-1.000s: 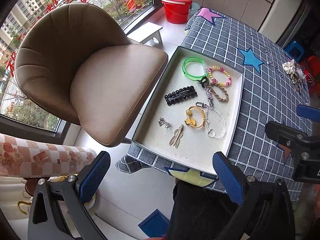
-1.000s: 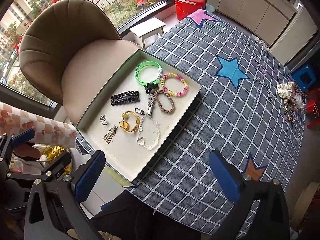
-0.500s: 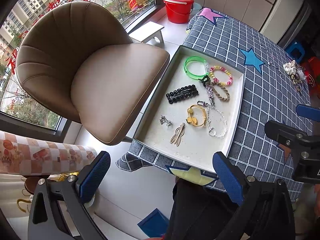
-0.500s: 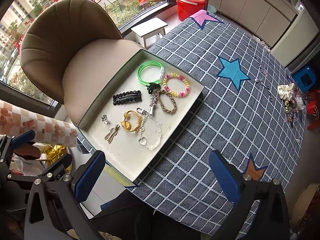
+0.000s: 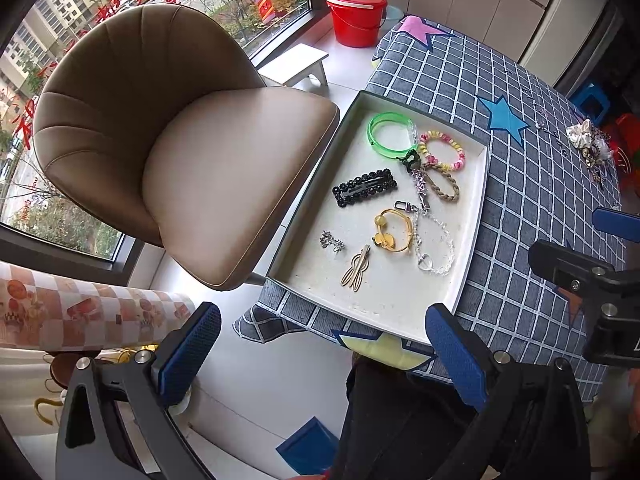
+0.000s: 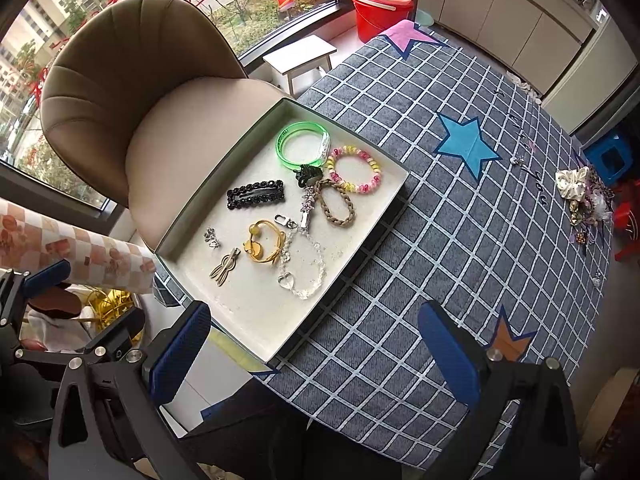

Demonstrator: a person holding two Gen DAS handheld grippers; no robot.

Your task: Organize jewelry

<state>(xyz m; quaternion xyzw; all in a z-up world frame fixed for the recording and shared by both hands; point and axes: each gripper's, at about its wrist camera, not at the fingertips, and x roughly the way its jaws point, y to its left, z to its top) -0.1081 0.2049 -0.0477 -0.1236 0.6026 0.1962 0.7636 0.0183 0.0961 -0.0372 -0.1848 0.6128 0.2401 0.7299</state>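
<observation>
Left wrist view: high above table's near edge, facing down and forward over white tray, brown chair filling left half
Right wrist view: same height, set further right, facing down over checked tablecloth, tray left of centre
Neither view close to anything
Shared: tray, chair, tablecloth, red bucket, scrunchie pile at far right
</observation>
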